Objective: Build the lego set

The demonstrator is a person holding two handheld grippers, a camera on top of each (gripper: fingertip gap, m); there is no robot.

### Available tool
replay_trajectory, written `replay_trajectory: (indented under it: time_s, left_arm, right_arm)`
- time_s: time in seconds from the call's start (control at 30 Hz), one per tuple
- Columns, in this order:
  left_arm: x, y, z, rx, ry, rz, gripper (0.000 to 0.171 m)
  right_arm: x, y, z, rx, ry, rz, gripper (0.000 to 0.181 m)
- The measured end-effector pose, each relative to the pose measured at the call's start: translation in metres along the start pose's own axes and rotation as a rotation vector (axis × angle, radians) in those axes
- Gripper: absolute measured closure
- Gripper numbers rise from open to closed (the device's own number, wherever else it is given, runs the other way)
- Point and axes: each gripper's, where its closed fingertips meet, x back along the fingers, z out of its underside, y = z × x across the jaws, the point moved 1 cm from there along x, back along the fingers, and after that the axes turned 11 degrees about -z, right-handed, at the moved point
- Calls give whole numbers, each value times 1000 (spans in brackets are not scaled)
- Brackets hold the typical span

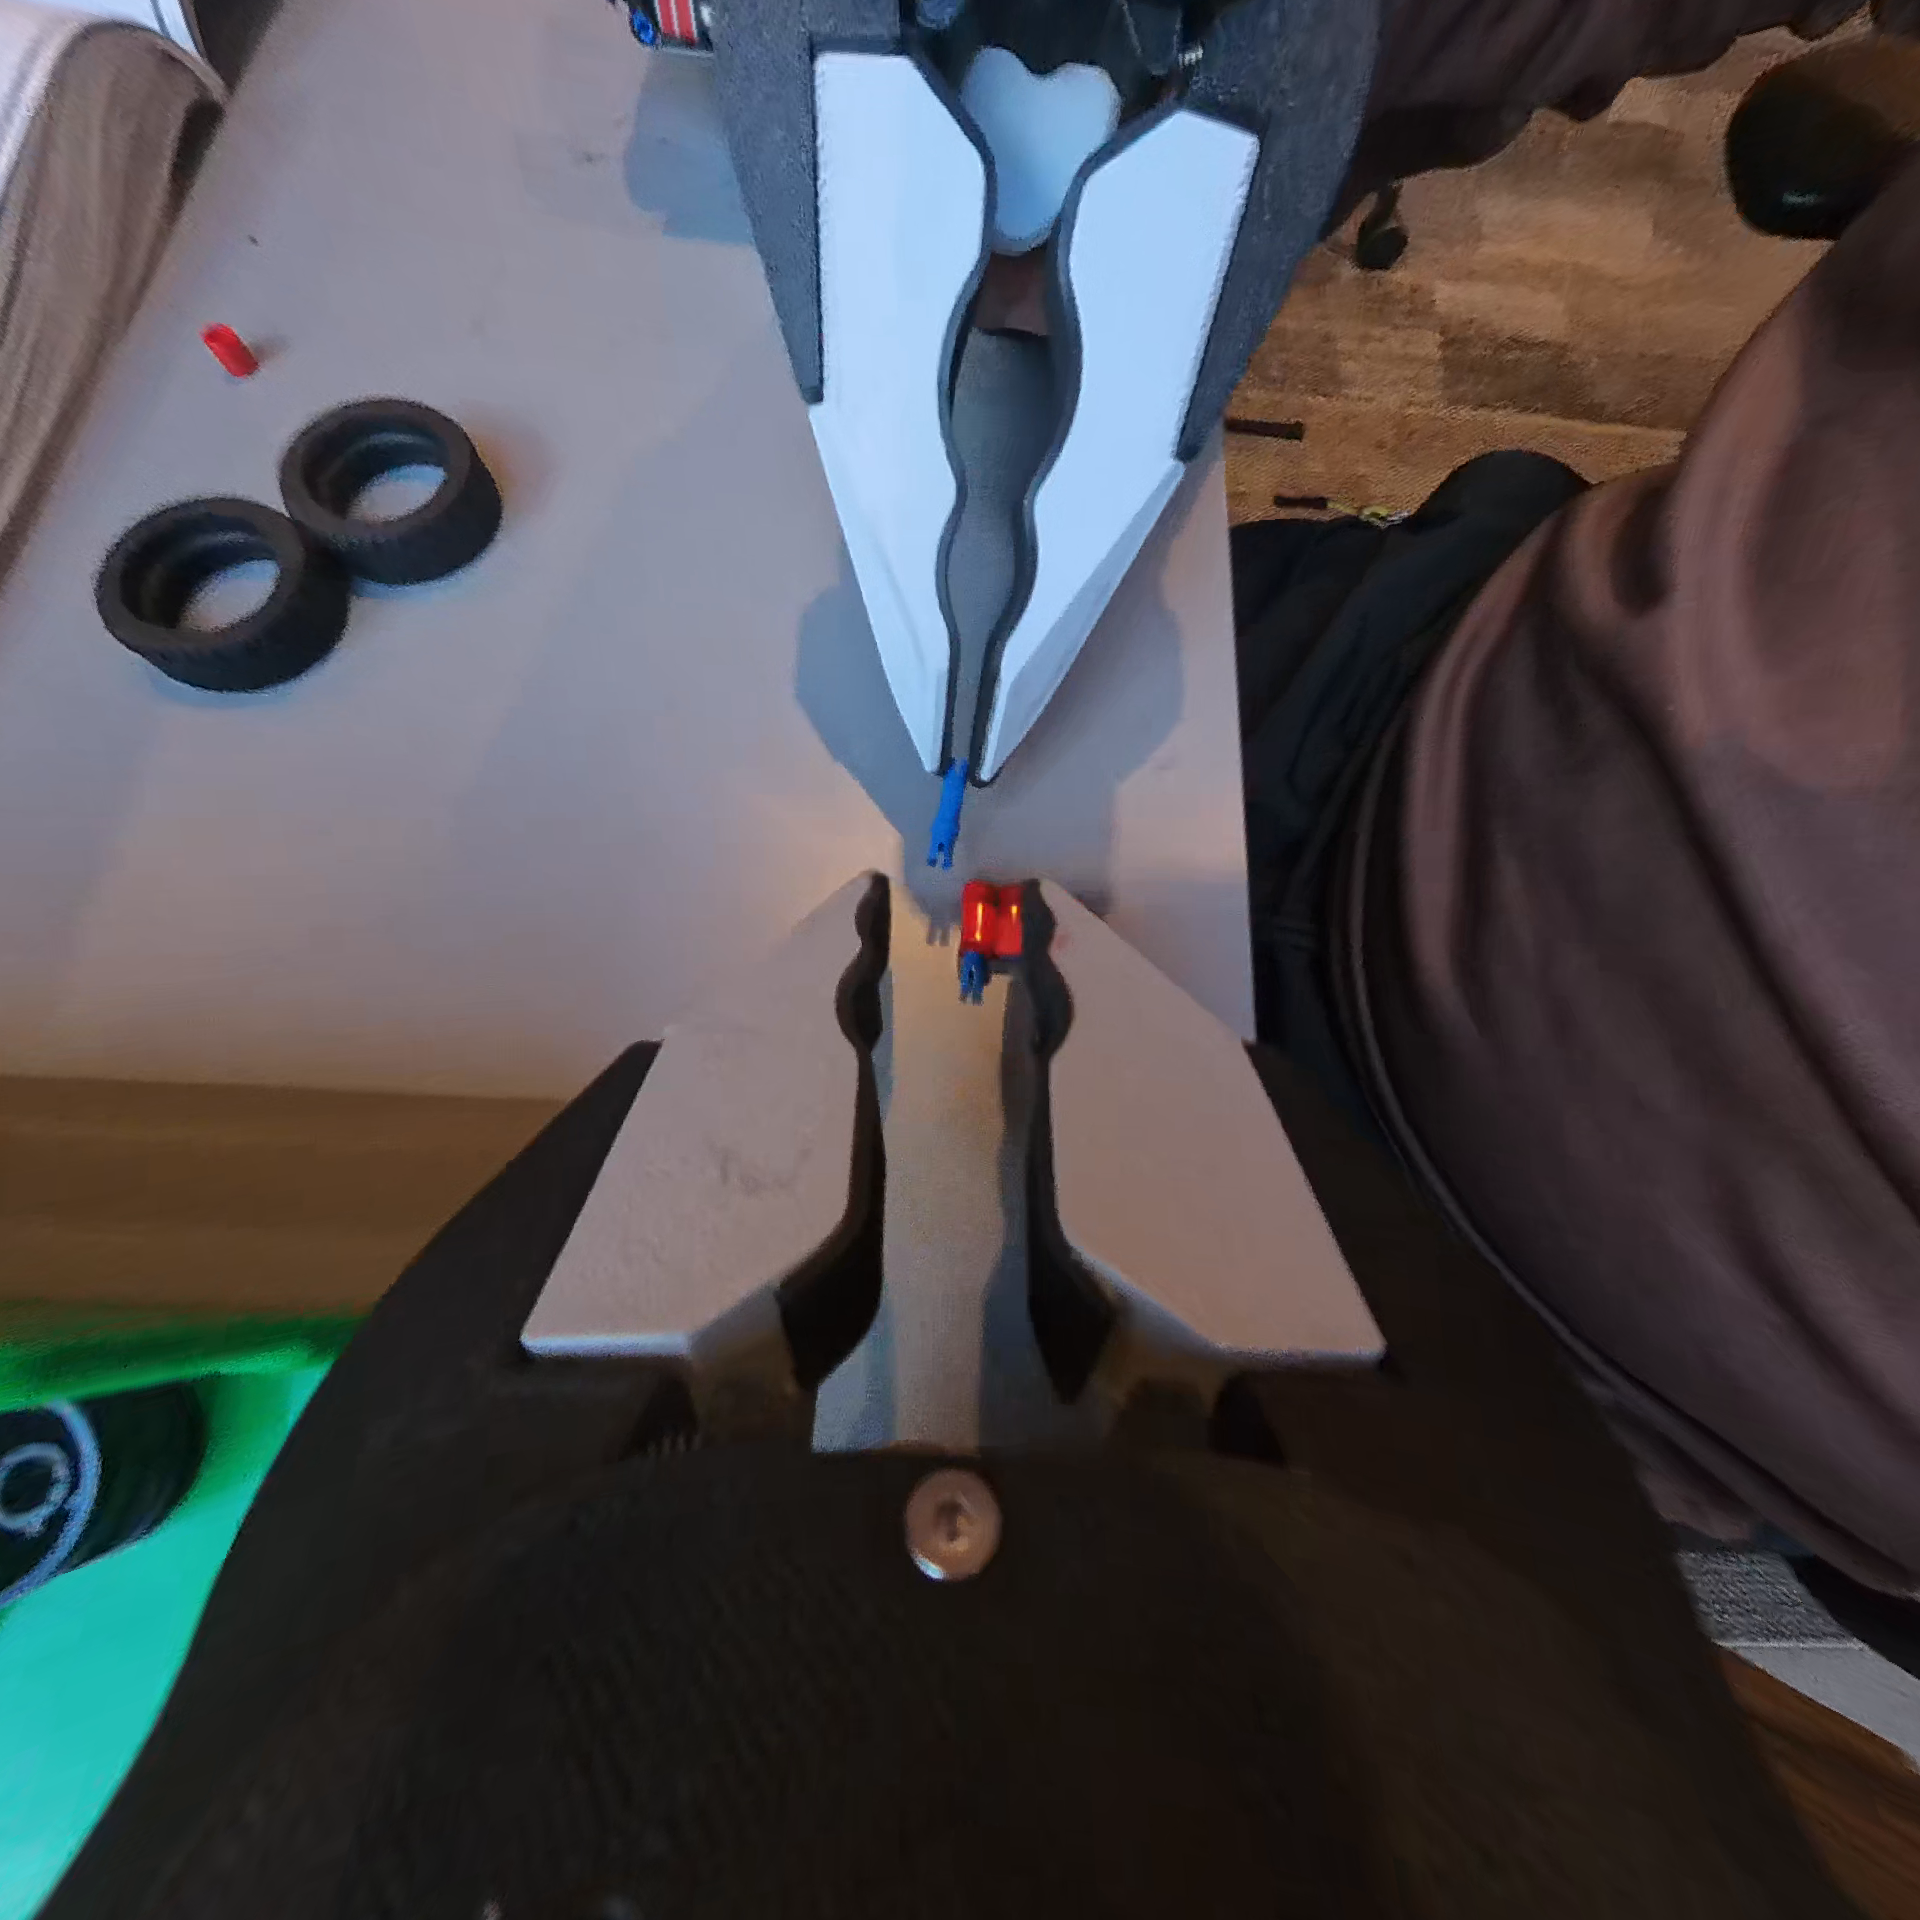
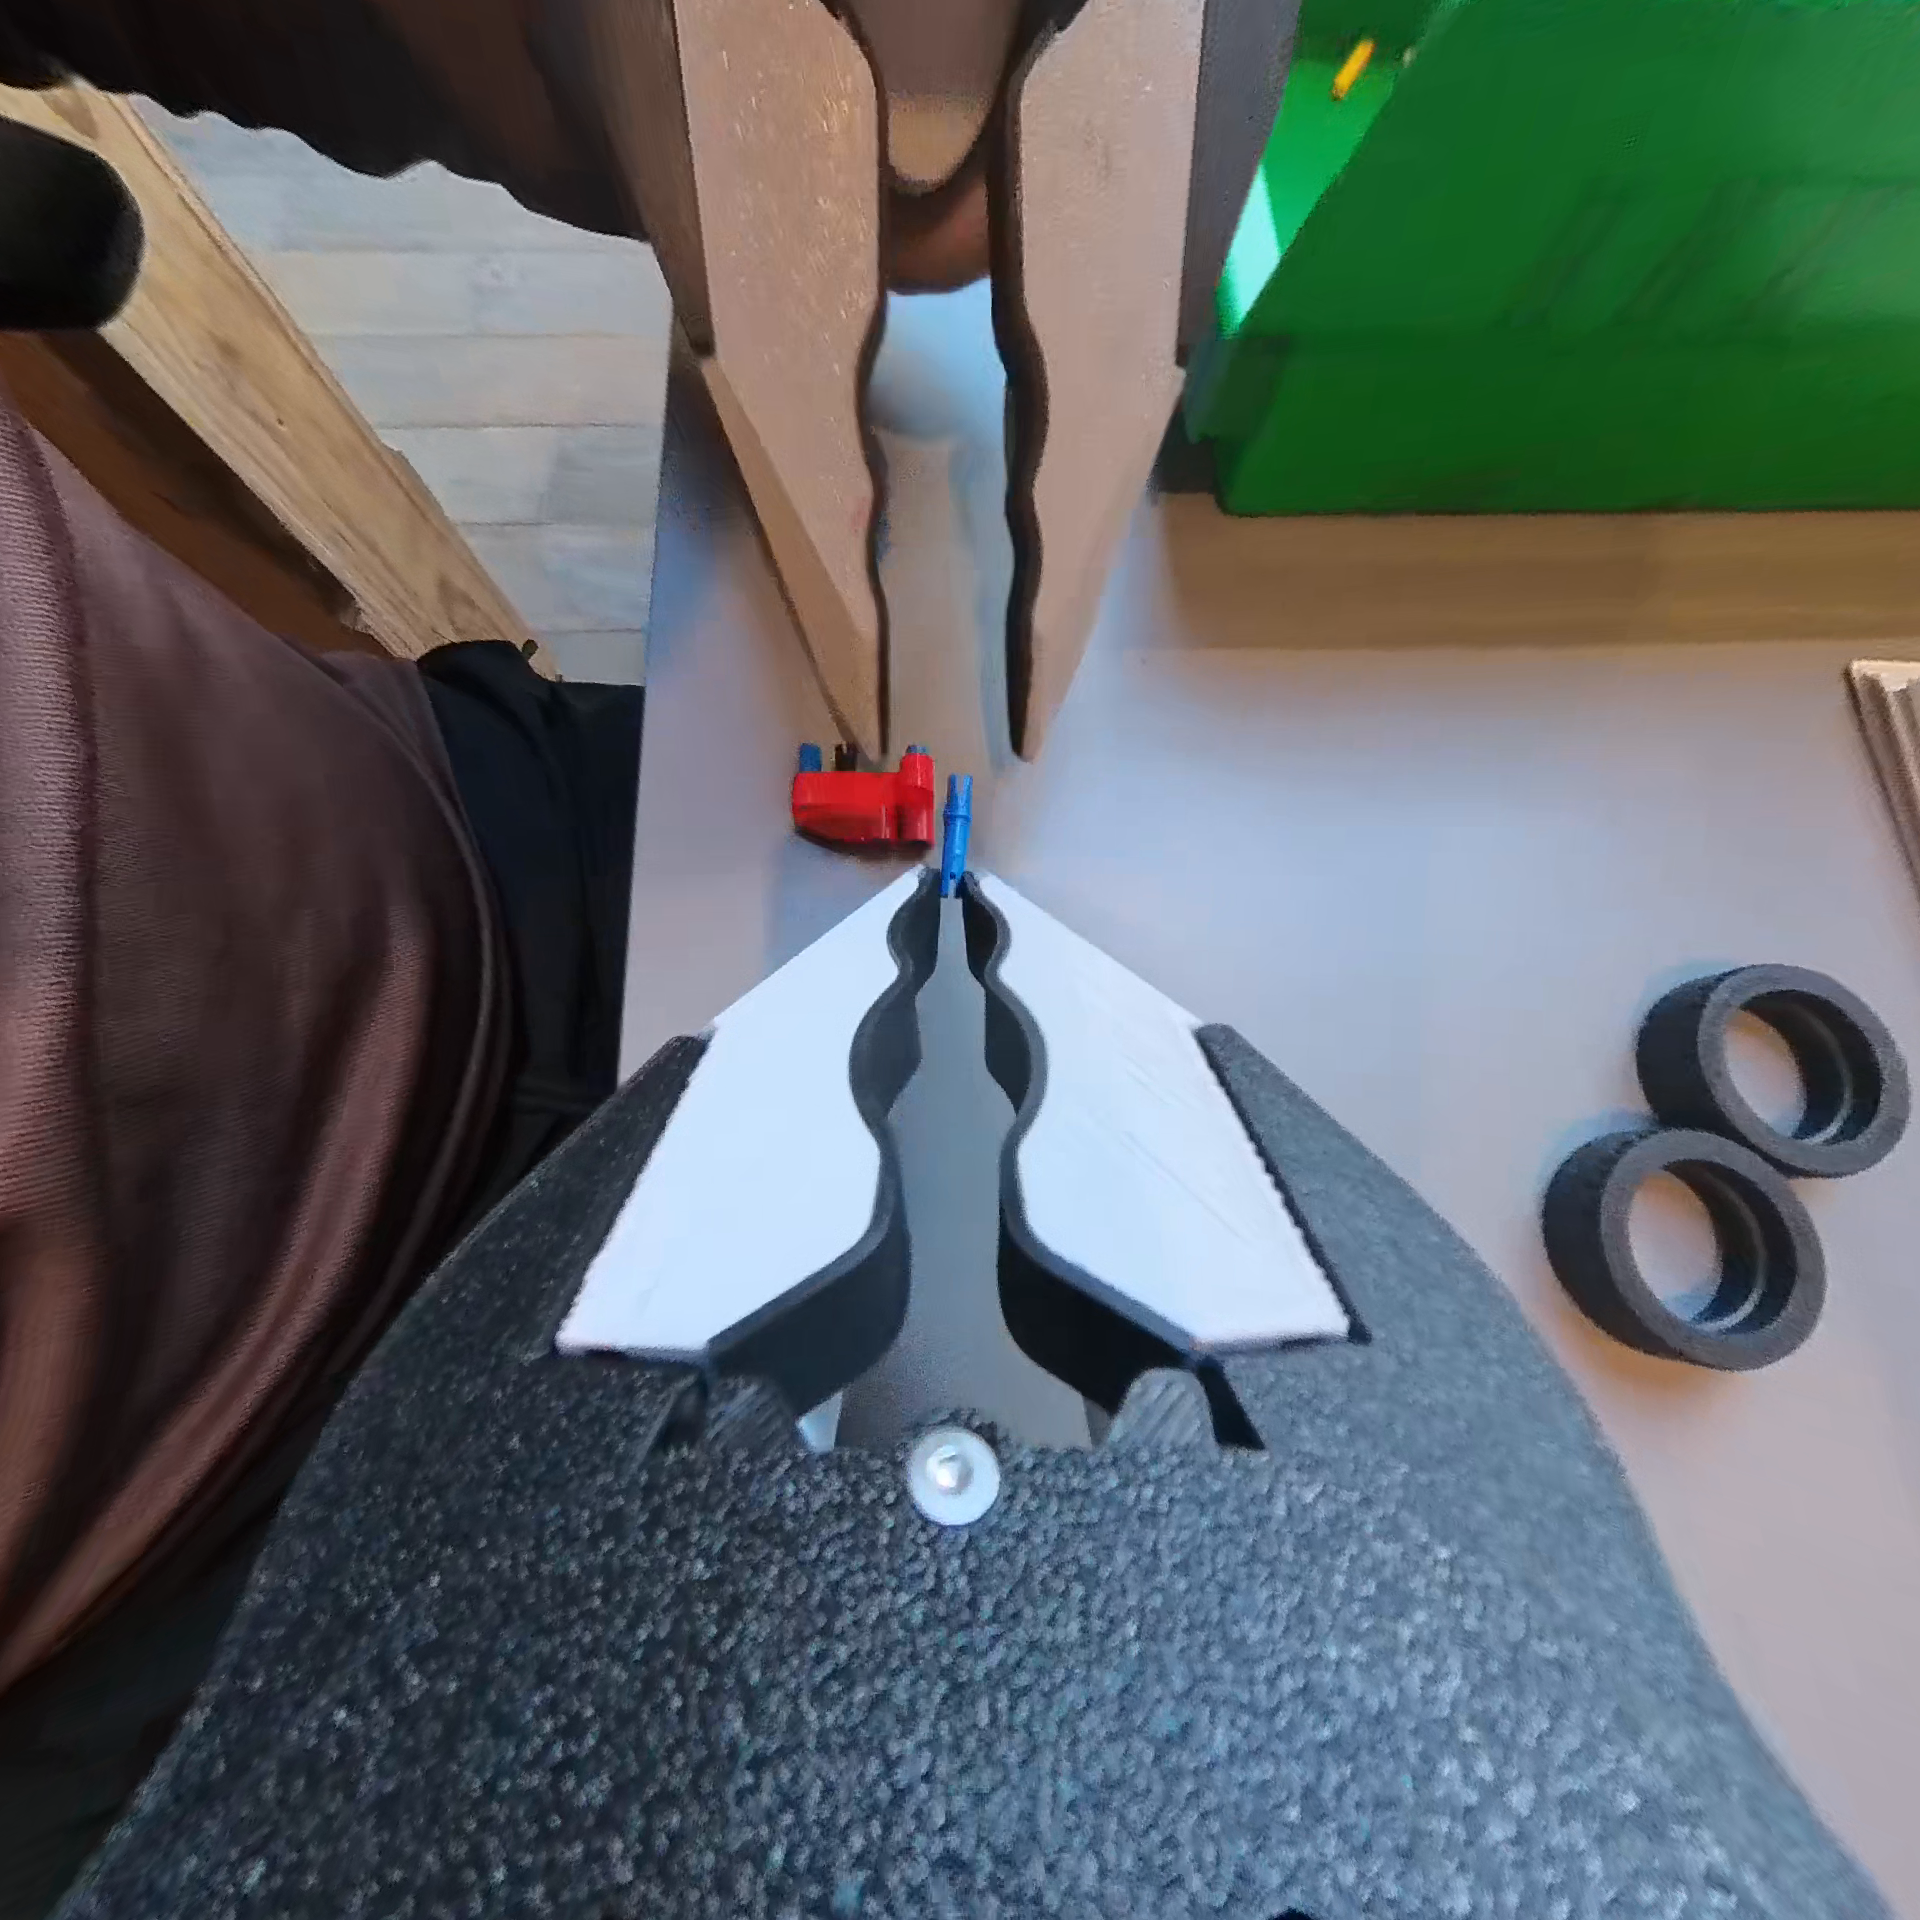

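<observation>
Right gripper (image 2: 945, 878) pinches 1 blue pin (image 2: 954, 826) at its tips. Left gripper (image 2: 951, 750), jaws parted, braces the red connector (image 2: 862, 805) beside one tip. Align pin with hole, push straight, keep the brace firm.

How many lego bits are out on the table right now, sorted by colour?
Black tyres: 2
Red pieces: 2, the small loose piece and the red block by the left tongs
Blue pins: 1 held in the right tongs, plus blue pins already in the block, too small to count
Total: 5 countable
</observation>
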Motion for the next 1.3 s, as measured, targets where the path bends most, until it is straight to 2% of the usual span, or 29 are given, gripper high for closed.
replay_trajectory:
  time_s: [0.1, 0.17, 0.4, 0.53, 0.57, 0.67, 0.77, 0.97, 1.17, 1.3]
  left_arm:
    - [-6, -1, -5, -90, 39, -47, 156]
    - [-9, -2, -5, -150, 53, -69, 169]
    - [-12, -1, -11, -172, 5, -110, 170]
    - [-9, -4, -16, -261, -78, -147, 170]
    - [-8, -5, -18, -260, -98, -143, 170]
    - [-4, -5, -24, -235, -164, -137, 171]
    - [0, -6, -29, -223, -211, -124, 171]
    - [4, -4, -34, -203, -251, -140, 171]
    - [7, -6, -37, -182, -281, -126, 171]
    - [7, -5, -37, -177, -284, -129, 170]
  right_arm:
    - [4, 2, -6, 7, -13, 10, 179]
    - [6, 3, -5, 3, -12, 11, 179]
    - [10, 1, -5, 13, -74, 58, 178]
    - [17, 4, -18, 43, -198, 46, 173]
    - [19, 5, -19, 53, -205, 49, 181]
    - [24, 4, -25, 94, -223, 90, 181]
    - [29, 4, -28, 94, -241, 104, 170]
    - [28, 9, -28, 119, -222, 106, 168]
    - [28, 9, -32, 127, -241, 118, 178]
    - [28, 9, -34, 135, -240, 125, 178]
